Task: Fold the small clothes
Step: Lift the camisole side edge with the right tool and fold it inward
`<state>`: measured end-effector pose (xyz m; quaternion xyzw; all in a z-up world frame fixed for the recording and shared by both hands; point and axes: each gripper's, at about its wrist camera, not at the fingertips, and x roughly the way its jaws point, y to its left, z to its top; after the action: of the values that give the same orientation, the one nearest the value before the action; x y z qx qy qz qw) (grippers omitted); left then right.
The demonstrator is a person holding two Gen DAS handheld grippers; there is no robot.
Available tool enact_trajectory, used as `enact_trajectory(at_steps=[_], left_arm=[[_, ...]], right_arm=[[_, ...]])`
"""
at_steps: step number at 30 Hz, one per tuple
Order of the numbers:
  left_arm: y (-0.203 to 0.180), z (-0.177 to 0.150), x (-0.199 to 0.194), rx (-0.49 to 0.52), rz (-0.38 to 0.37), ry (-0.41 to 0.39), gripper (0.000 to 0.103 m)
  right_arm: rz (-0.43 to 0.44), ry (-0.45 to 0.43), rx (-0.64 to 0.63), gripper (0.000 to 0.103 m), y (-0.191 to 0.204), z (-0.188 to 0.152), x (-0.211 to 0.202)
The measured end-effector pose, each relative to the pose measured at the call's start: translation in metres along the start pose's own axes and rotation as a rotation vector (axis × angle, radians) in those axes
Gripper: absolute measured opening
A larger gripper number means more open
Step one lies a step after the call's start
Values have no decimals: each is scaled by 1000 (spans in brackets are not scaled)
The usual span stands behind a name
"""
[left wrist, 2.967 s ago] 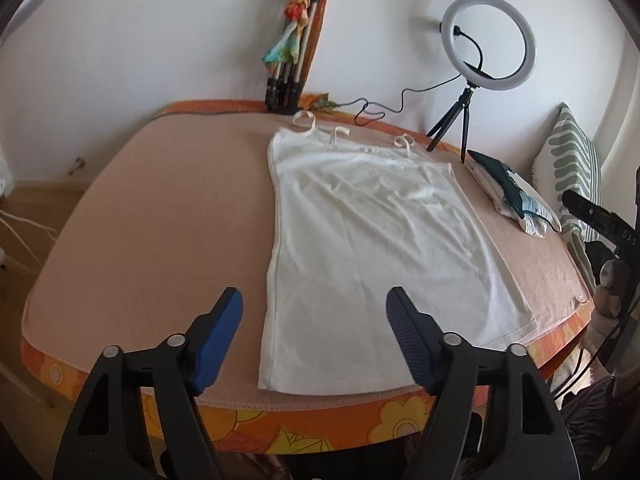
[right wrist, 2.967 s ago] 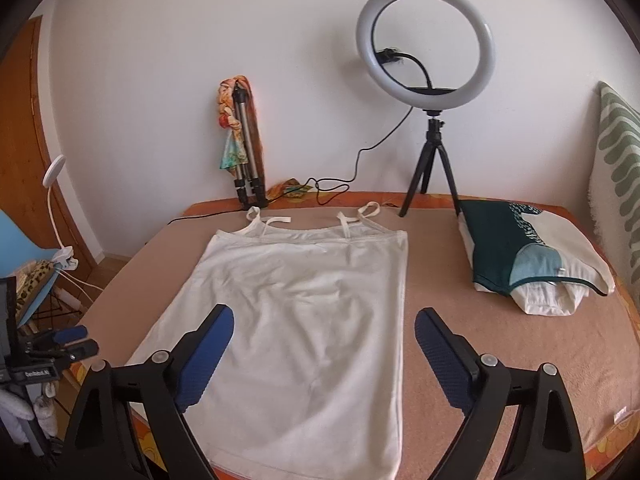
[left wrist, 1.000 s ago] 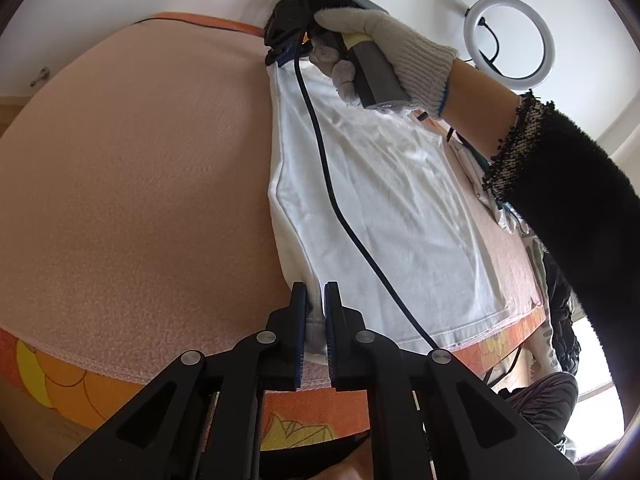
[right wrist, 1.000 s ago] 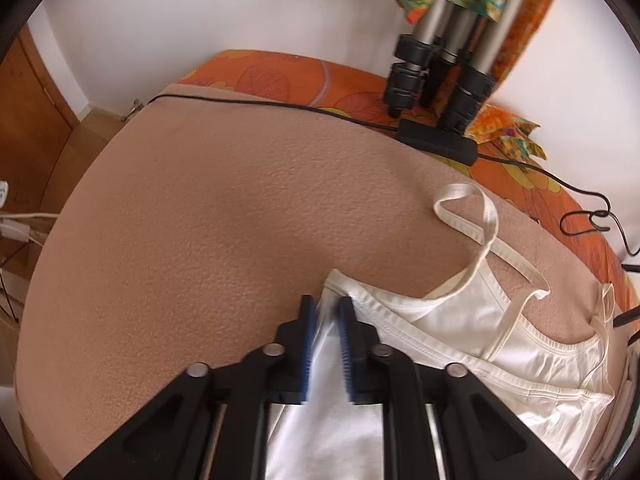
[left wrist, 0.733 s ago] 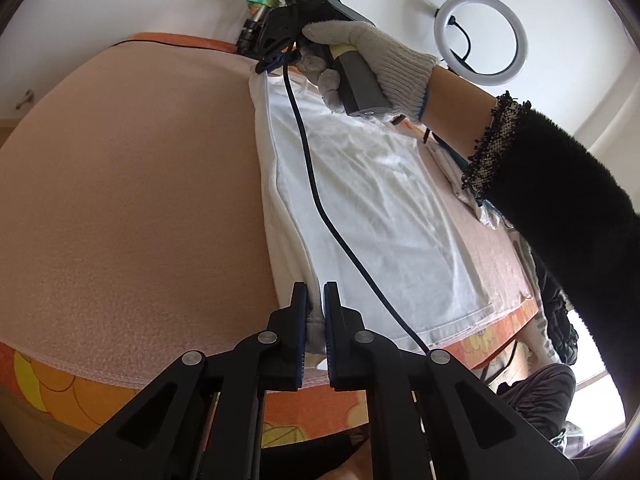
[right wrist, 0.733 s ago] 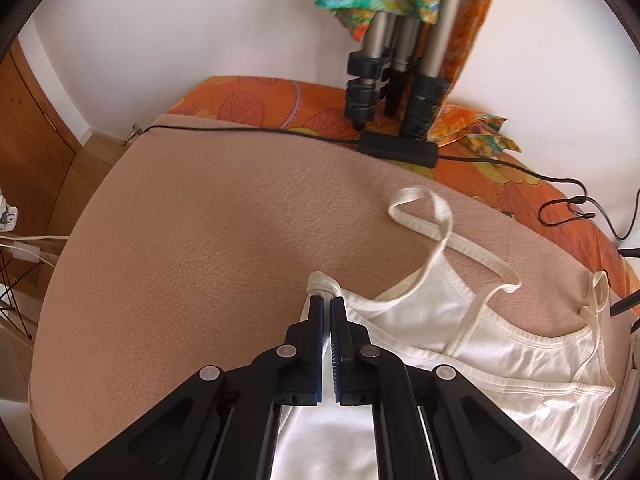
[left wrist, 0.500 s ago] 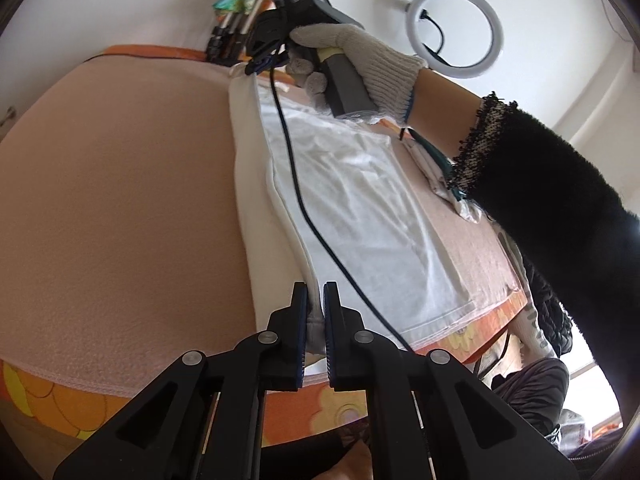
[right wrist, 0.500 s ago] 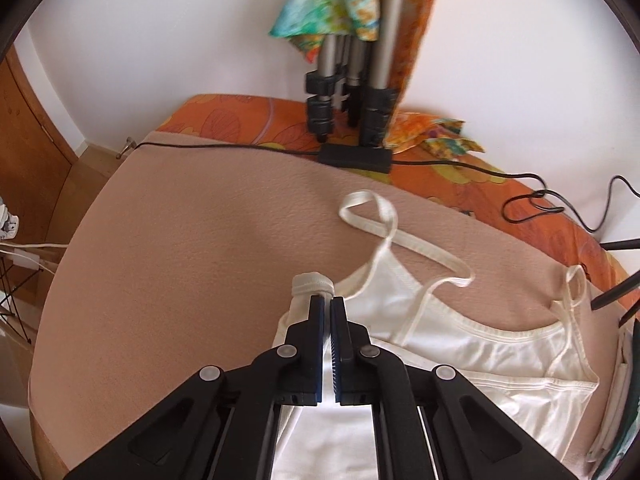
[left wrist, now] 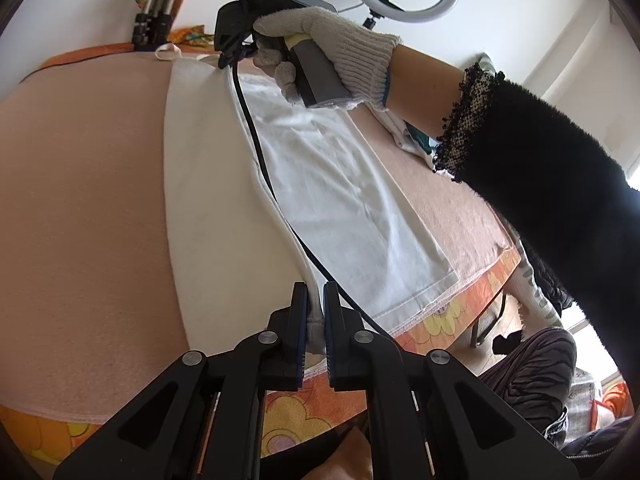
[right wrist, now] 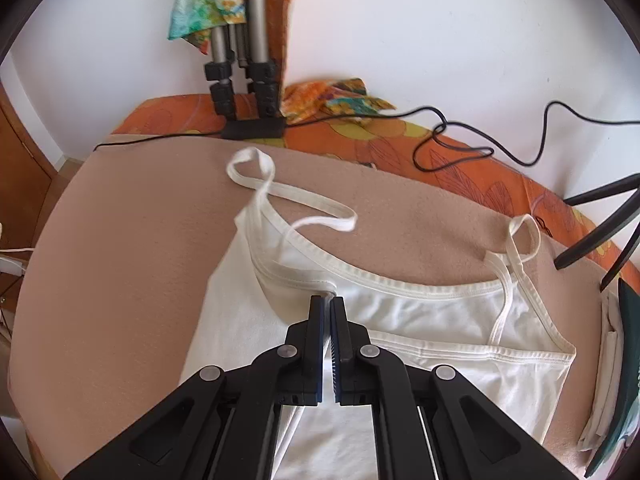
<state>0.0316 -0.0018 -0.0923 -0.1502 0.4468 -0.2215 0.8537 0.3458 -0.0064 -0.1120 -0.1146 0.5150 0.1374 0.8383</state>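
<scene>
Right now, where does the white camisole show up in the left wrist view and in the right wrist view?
Left wrist: white camisole runs centre, far to near, side folded over.
Right wrist: its neckline fills lower centre.
Shared landmark: folded tripod at the wall.

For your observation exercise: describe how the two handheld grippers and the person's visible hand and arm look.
Both the left gripper and right gripper have black fingers with silver rivets and blue ribbed pads. The right hand wears a white knit glove, above a black fuzzy sleeve with a beaded cuff; a black cable hangs.
</scene>
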Motion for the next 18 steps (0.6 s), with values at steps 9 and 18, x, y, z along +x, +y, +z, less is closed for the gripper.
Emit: enact_trajectory(at_steps=[9,18], left_arm=[[-4,-4,18,33,27,51,6],[-10,-5,23,60,47,66,7]], right_arm=[[26,8,6,0,-6,-9,13],[22,11,1,1,-5,-10,18]])
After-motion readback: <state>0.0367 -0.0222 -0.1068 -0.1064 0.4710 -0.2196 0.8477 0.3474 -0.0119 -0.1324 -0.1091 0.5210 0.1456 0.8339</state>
